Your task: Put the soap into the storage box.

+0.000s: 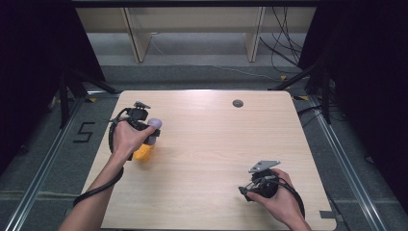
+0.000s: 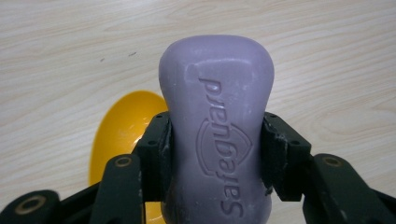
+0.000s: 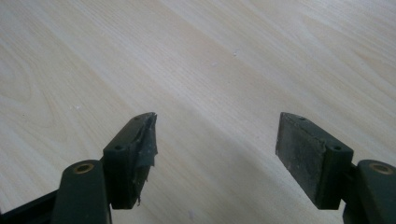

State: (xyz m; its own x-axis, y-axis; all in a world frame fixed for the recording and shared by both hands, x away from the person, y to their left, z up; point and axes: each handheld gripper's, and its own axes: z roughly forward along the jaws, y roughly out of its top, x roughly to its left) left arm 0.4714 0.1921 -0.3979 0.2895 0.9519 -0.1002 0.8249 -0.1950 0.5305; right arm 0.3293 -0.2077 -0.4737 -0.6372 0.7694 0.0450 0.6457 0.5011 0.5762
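Holding the purple soap bar (image 2: pixel 215 135) in my left gripper (image 2: pixel 215 154); jaws clamped on its two long sides, embossed face toward the camera. Grip looks square, with the bar's rounded end sticking out well past the pads.

Position: from the high view the left gripper (image 1: pixel 139 120) sits over the left part of the surface (image 1: pixel 216 144), soap (image 1: pixel 154 129) poking out on the right of my hand. Yellow dish (image 1: pixel 143 152) is just below and beside it, touching or nearly touching my hand there; can't tell which. In the left gripper view the yellow dish (image 2: pixel 119 135) lies behind the soap and to its left, partly hidden by the bar and the jaws. Can't tell whether the soap is lifted clear of the surface or resting on it.

Right gripper (image 3: pixel 215 149): jaws wide apart, nothing between them, bare wood underneath. High view puts the right gripper (image 1: pixel 262 185) near the front right of the surface, well apart from the soap and dish. Idle.

Progress, my read: pick is done, soap secured. Soap is not in the dish. Left to do: move over the dish hollow, lower, release. Risk: the bar is smooth, so it could slip in the jaws on the way.
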